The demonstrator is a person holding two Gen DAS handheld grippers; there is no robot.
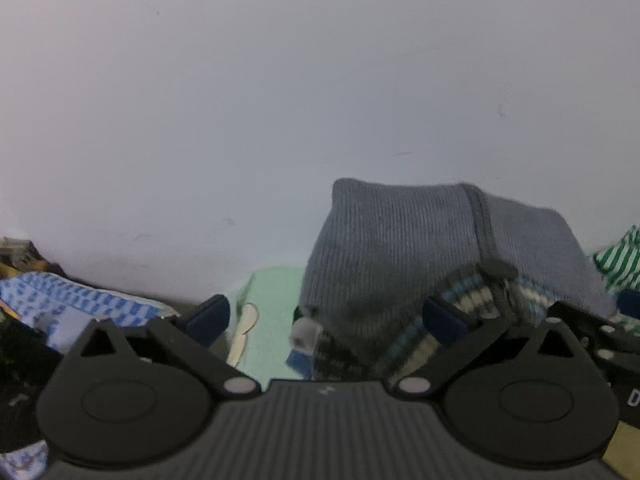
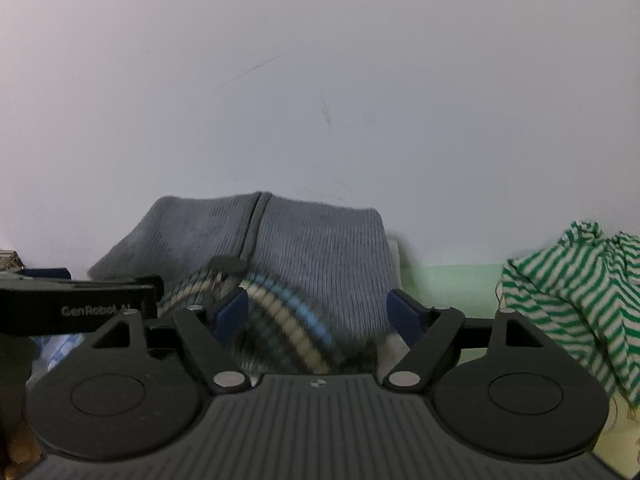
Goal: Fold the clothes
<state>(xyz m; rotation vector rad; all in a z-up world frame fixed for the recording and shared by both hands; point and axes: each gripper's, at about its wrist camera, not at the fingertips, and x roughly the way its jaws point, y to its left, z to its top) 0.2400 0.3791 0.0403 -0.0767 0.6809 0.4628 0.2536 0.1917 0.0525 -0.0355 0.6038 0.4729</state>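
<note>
The folded grey ribbed knit sweater (image 2: pixel 312 240) looked coarse and woolly, the green-and-white striped cloth (image 2: pixel 568 300) thin and soft, and the black plastic right gripper (image 2: pixel 320 312) matt.

Grey ribbed knit sweater (image 1: pixel 420 248) (image 2: pixel 280 248), lower centre-right of the left wrist view and lower centre of the right wrist view. It stands bunched against the white background, a dark seam running down its upper part. Its lower part carries blue, cream and dark stripes, blurred. The top edge is nearly level; the sides slope outward.
</note>
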